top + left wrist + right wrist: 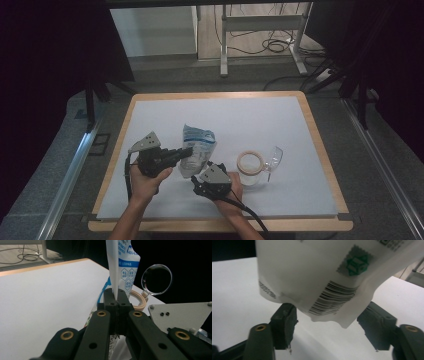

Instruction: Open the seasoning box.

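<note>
Your left gripper pinched the bag; your right gripper stood open around its corner. You needed a deeper bite before clamping.

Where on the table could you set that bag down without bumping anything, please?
The white mat is bare across its far half beyond the bag, and along its left edge. It is crowded near the front middle: both grippers, the bag, and the jar with its glass lid to the right.

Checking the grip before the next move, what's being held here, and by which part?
The left gripper is shut on the side edge of the white printed bag. The right gripper is open around its bottom corner, not holding.
</note>
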Demonstrator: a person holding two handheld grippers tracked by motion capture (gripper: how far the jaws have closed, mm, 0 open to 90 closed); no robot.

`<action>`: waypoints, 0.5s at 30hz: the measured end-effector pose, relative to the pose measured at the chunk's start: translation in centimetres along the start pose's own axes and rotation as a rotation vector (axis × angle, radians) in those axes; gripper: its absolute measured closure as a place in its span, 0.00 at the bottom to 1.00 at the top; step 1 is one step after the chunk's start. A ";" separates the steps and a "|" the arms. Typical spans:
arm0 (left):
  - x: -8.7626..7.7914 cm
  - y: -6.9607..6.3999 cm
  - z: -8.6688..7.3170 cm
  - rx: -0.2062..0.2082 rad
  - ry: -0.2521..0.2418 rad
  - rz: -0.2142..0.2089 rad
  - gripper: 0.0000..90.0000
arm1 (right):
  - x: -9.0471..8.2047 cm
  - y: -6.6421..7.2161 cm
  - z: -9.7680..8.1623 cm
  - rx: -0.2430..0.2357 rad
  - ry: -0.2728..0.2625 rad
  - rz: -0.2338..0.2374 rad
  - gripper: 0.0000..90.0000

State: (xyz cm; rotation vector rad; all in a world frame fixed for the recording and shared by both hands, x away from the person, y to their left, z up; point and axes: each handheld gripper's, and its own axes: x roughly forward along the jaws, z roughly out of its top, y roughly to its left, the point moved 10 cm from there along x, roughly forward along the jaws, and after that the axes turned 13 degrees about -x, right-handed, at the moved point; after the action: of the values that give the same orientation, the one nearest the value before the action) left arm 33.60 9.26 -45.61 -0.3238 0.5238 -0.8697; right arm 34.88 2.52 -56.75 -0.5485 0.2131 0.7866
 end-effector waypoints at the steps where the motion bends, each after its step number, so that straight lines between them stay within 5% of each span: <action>1: 0.0 0.0 0.0 -0.003 0.000 -0.002 1.00 | 0.0 0.0 0.1 0.004 -0.006 0.003 0.40; 15: 0.6 -0.3 0.1 -0.010 0.003 -0.009 1.00 | -0.3 0.3 0.1 0.022 -0.030 0.024 0.48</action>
State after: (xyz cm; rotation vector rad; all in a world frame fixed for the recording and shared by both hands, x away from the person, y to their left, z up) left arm 33.79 8.61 -45.60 -0.3348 0.5299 -0.8768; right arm 34.46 2.54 -56.69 -0.5134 0.2009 0.8146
